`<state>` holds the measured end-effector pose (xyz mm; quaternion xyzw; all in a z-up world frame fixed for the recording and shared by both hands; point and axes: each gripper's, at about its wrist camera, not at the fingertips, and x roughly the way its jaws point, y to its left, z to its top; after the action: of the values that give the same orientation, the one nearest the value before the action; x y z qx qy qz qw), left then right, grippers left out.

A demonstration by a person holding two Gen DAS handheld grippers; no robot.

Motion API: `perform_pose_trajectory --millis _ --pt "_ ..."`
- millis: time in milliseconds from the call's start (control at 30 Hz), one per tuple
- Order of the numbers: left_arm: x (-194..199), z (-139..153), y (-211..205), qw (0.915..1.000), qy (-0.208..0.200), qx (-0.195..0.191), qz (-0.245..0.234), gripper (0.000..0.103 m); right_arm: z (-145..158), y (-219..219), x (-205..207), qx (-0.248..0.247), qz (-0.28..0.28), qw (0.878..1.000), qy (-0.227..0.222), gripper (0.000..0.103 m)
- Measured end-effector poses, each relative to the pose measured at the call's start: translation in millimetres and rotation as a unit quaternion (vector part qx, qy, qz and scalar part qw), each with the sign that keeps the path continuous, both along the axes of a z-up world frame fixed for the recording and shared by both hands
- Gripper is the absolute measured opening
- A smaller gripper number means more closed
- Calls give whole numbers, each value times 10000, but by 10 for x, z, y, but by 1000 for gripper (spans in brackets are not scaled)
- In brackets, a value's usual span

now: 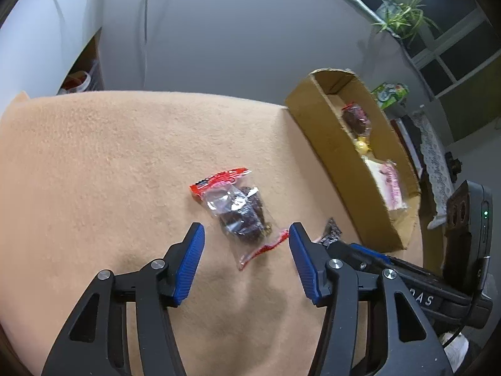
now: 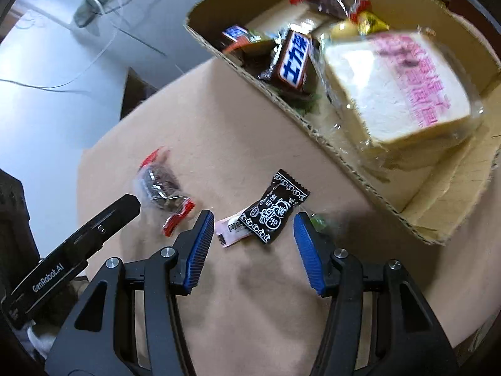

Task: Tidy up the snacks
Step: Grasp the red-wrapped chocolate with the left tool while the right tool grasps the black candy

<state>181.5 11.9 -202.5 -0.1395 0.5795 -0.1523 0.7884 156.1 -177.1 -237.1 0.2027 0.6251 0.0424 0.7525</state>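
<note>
A clear packet with red ends and dark fruit inside (image 1: pixel 241 216) lies on the tan cloth (image 1: pixel 109 163), just ahead of my left gripper (image 1: pixel 247 235), whose blue pads stand apart on either side of the packet's near end without touching it. In the right wrist view the same packet (image 2: pixel 162 188) lies to the left. My right gripper (image 2: pixel 254 222) is open over a black candy wrapper with white print (image 2: pixel 272 208) and a pink-white wrapper (image 2: pixel 231 228) beside it. A cardboard box (image 2: pixel 313 131) at the right holds wrapped bread (image 2: pixel 397 91), a chocolate bar (image 2: pixel 294 59) and other snacks.
The box (image 1: pixel 328 144) sits at the cloth's right edge. A green wrapper scrap (image 2: pixel 319 221) peeks out by my right gripper's right finger. The left gripper's body (image 2: pixel 78 241) crosses the right view's lower left. A plant (image 1: pixel 400 12) and a green carton (image 1: pixel 391 92) stand beyond the box.
</note>
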Motion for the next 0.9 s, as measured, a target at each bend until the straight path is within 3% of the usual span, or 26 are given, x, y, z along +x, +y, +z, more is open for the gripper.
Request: perform_pose_trajectory --millis 133,500,667,800,900 --pt "51 -64 -33 10000 81 49 22 55 -96 6 68 -1 -187 9998 109 43" --pt "215 -198 -175 9990 221 376 133 55 -114 266 155 -362 57 9993 -14 42" --pt "200 -226 -201 9982 102 579 153 55 -107 302 171 -474 116 9988 -69 23" --pt "161 -207 -260 9974 -58 714 35 39 -106 265 186 -541 333 9979 -153 19" --pt "136 -207 -181 9979 -108 629 80 37 -117 268 167 -508 433 9976 -191 17"
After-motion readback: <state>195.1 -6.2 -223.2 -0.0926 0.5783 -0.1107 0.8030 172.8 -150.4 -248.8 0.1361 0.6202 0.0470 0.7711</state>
